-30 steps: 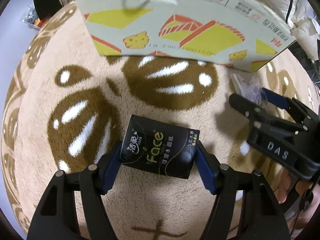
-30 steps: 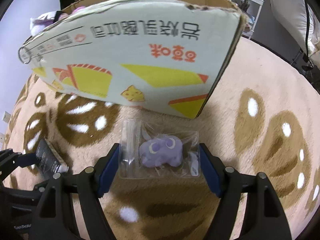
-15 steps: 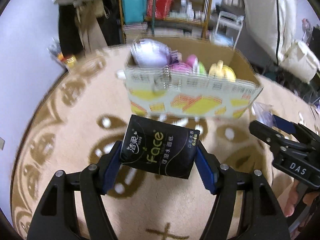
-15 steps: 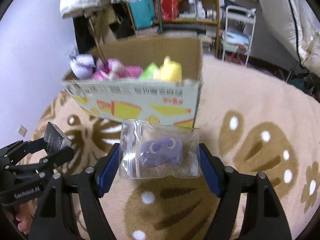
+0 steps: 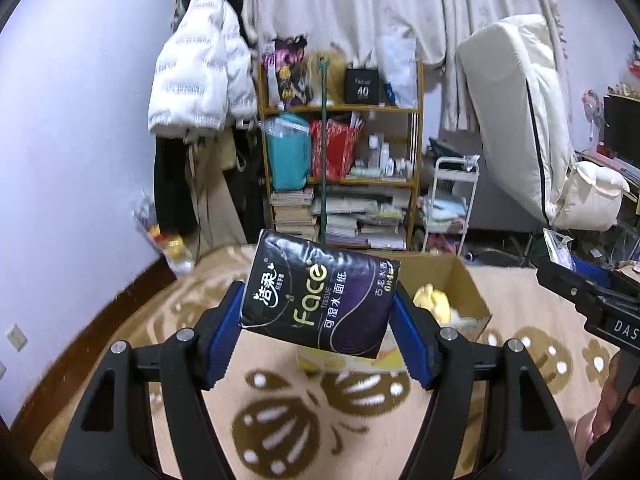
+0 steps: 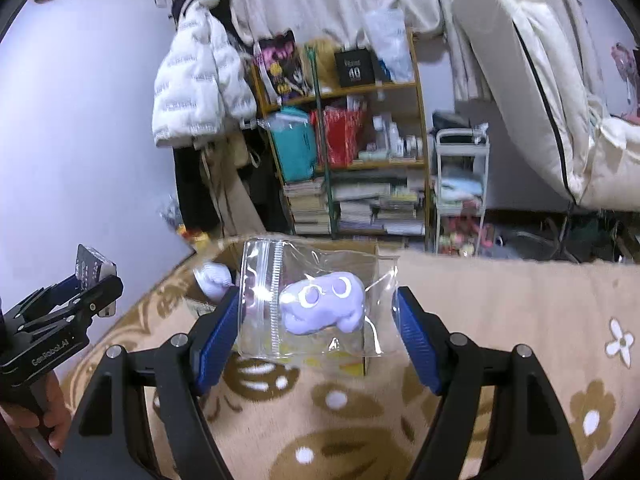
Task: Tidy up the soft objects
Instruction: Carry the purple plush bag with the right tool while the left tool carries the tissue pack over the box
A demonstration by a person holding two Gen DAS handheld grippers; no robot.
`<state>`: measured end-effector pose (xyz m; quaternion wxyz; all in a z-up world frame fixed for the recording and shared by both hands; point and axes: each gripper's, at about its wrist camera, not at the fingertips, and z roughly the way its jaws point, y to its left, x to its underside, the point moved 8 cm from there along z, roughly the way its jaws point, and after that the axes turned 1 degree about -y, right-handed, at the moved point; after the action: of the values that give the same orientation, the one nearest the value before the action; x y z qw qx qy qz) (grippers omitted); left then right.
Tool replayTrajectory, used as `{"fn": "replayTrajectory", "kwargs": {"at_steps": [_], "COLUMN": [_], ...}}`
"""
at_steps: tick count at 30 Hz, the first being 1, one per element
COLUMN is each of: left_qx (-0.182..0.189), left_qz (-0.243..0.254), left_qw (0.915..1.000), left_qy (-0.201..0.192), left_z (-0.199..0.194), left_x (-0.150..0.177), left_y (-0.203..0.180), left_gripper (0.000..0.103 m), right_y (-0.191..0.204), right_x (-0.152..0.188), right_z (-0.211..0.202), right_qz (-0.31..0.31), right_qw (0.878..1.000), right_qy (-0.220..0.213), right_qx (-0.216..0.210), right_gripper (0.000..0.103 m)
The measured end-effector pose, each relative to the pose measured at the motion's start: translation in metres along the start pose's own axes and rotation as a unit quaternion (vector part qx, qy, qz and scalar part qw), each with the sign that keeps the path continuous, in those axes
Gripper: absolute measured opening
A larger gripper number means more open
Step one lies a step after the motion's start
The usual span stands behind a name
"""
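1. We hold a black tissue pack (image 5: 318, 300) in our left gripper (image 5: 319, 332), its blue fingers (image 5: 224, 334) clamped on the pack's two short ends, lifted clear above the patterned carpet (image 5: 320, 412).
2. Our right gripper (image 6: 316, 334) carries a clear zip bag (image 6: 312, 300) with a purple plush toy (image 6: 324, 304) inside; the fingers (image 6: 416, 346) pinch the bag's side edges, and the toy hangs in the slack middle.
3. The open cardboard box (image 5: 464, 292) sits on the carpet ahead and below both loads, with a yellow plush (image 5: 432, 300) already inside.
4. We judge the bag the weaker hold: slick film gripped only at its edges could slide out if we swing or tilt fast.
5. The tissue pack is soft, so squeezing harder may buckle it and let it rotate between the fingers.
6. Both grippers sit near each other; heading for the same box together, they could collide or knock the box wall.
7. Releasing too early would drop either item on the carpet short of the box.
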<state>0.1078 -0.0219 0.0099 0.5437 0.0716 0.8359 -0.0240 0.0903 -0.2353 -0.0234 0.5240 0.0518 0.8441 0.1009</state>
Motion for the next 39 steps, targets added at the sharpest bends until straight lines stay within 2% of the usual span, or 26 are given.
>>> {"fn": "replayTrajectory", "kwargs": {"at_steps": [9, 18, 25, 27, 31, 39], "left_qx": [-0.002, 0.006, 0.028, 0.029, 0.043, 0.067], "left_qz": [0.009, -0.002, -0.001, 0.008, -0.004, -0.004], "left_qw": [0.9991, 0.9989, 0.9994, 0.9995, 0.9988, 0.9964], "left_qy": [-0.042, -0.047, -0.023, -0.007, 0.024, 0.052], "left_z": [0.018, 0.059, 0.095, 0.107, 0.127, 0.149], "left_x": [-0.043, -0.051, -0.034, -0.024, -0.009, 0.006], "left_y": [-0.011, -0.013, -0.015, -0.018, -0.019, -0.028], "left_gripper": [0.069, 0.069, 0.069, 0.069, 0.069, 0.069], "right_y": [0.007, 0.008, 0.003, 0.000, -0.005, -0.009], "right_x": [-0.036, -0.052, -0.039, -0.033, -0.022, 0.000], "right_z": [0.007, 0.036, 0.064, 0.073, 0.092, 0.118], "right_qz": [-0.025, -0.045, -0.027, -0.018, -0.004, 0.007], "right_qw": [0.999, 0.998, 0.999, 0.999, 1.000, 0.999], "right_qy": [-0.033, -0.046, -0.033, -0.027, -0.019, 0.007], "right_qx": [0.004, 0.013, 0.001, -0.005, -0.018, -0.031], "right_gripper": [0.080, 0.080, 0.080, 0.080, 0.080, 0.081]}}
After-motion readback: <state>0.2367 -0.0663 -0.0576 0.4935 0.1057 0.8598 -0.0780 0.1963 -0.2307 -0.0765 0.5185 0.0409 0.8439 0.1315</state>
